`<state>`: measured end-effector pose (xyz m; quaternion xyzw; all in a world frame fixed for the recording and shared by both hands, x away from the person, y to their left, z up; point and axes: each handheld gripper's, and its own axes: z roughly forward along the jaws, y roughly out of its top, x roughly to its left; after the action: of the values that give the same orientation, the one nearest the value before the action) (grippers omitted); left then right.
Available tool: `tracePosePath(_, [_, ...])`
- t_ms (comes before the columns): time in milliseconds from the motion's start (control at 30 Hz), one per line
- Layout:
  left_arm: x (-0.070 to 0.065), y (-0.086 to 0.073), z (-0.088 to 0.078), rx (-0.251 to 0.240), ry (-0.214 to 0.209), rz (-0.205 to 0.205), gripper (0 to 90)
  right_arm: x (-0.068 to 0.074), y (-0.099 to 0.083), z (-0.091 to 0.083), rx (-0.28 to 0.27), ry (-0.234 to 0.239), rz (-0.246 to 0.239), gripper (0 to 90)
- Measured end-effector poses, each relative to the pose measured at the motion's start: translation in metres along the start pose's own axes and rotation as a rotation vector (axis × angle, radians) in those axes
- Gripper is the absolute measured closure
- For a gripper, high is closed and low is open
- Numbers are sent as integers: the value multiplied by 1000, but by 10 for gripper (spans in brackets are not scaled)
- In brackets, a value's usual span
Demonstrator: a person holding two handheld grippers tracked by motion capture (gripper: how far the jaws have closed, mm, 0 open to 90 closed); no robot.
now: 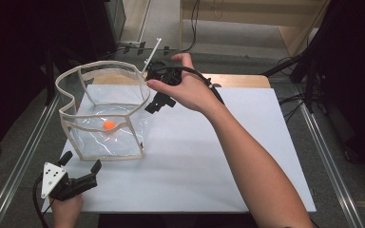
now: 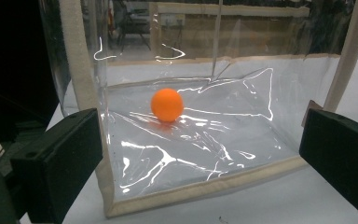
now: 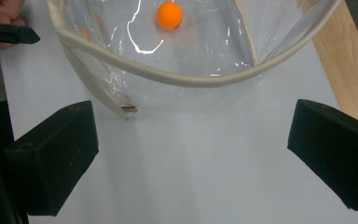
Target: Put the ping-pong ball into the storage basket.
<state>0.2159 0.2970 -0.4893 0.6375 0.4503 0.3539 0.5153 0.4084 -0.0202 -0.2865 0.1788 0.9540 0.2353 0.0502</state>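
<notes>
A clear plastic bag (image 1: 123, 137) with cream trim stands open-topped on the left of the white table top (image 1: 228, 156). An orange ball (image 1: 109, 125) lies on its floor. My left gripper (image 1: 81, 161) is open near the table's front left corner, just short of the bag's front wall. In the left gripper view its jaws (image 2: 200, 130) frame the bag's bottom trim (image 2: 205, 186) and the ball (image 2: 167, 105). My right gripper (image 1: 152, 88) hovers open by the bag's right rim. In the right gripper view the rim (image 3: 191, 79) and ball (image 3: 169, 15) lie beyond its empty jaws (image 3: 191, 135).
A bare wooden strip (image 1: 237, 80) runs along the far edge of the table top. A thin white rod (image 1: 152, 52) sticks up behind the bag. Cables and dark stands crowd the floor at the back. Metal rails (image 1: 328, 156) flank the table.
</notes>
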Motion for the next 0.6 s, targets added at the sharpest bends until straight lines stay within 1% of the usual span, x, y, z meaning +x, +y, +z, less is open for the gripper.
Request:
tracePosePath(133, [0, 0, 0, 0, 0, -1, 0, 1, -6, 3, 3, 1, 6, 3])
tracePosePath(167, [0, 0, 0, 0, 0, -1, 0, 1, -7, 3, 3, 0, 2, 3])
tracePosePath(433, [0, 0, 0, 1, 0, 0, 0, 3, -21, 8, -3, 0, 24, 2])
tracePosePath(600, [0, 0, 0, 1, 1, 2, 0, 4, -30, 11, -3, 2, 29, 2])
